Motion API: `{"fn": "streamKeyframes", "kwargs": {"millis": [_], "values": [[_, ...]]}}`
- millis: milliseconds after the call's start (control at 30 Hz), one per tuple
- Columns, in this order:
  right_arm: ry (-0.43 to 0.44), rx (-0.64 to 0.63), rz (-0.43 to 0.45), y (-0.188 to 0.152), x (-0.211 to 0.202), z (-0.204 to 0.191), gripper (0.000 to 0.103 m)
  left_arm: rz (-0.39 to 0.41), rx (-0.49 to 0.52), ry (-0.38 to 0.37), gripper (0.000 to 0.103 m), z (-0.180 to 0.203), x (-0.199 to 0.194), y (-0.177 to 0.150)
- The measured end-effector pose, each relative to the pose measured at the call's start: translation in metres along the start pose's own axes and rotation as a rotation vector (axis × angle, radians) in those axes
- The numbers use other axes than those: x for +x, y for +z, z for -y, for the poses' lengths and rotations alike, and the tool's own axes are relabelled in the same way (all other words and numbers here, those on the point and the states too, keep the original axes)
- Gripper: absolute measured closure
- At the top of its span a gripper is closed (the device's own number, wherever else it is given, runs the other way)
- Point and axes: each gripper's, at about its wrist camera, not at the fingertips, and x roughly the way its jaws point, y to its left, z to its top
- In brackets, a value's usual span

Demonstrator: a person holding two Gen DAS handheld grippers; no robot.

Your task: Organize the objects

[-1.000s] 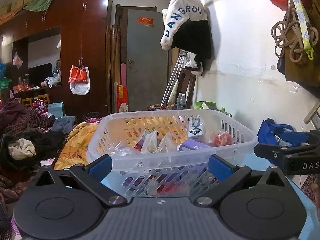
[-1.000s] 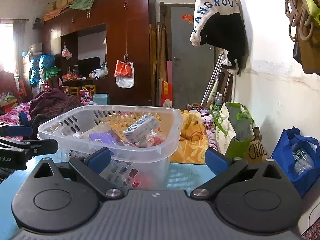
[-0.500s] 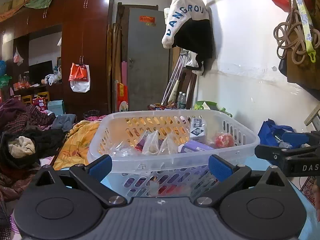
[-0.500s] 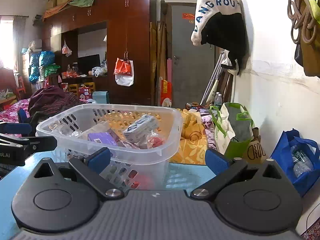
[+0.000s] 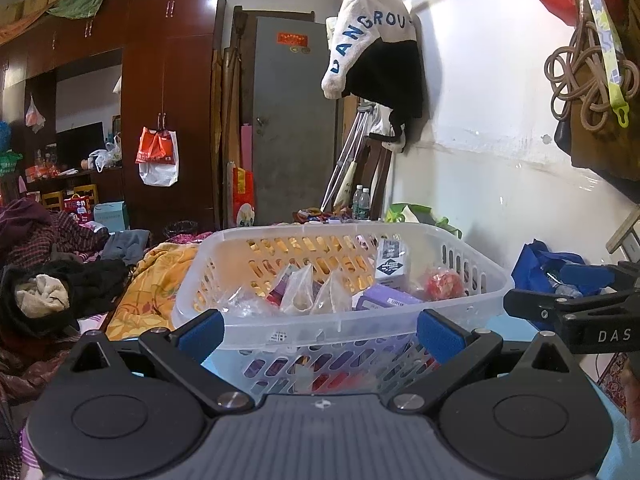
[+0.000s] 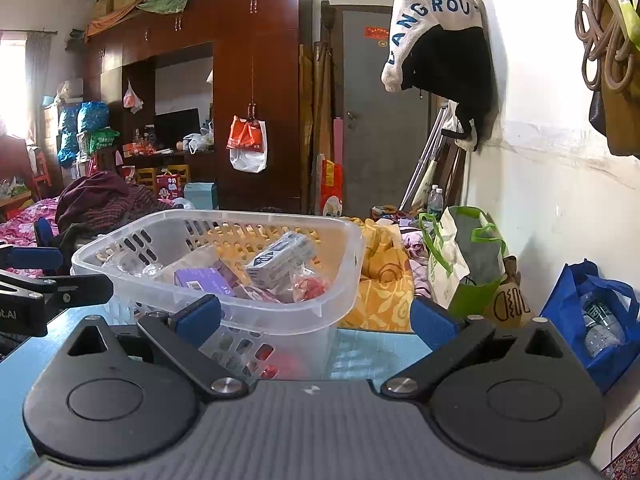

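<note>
Facing basket [image 5: 340, 320], both claws spread, apparently empty: left claw [image 5: 320, 330], right claw [image 6: 316, 318].

basket [image 5: 344, 322]: on table [image 6: 360, 354], ahead of both grippers
in basket: box [image 5: 391, 266] upright at right, packets [image 5: 300, 292] left of it
tote bag [image 6: 464, 264]: right of basket, against wall

My two wrist cameras sit low and close, left square-on, right offset rightward, sharing the basket [image 5: 344, 320] [image 6: 224, 312].
</note>
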Motion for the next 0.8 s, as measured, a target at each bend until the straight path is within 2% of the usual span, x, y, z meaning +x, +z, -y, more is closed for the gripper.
{"fn": "streamKeyframes", "kwargs": {"millis": [800], "values": [[-0.002,-0.001,0.006,0.0012,-0.0028,0.0020,0.000,0.003,0.005,-0.012,0.000,0.0058,-0.0020,0.0001]]}}
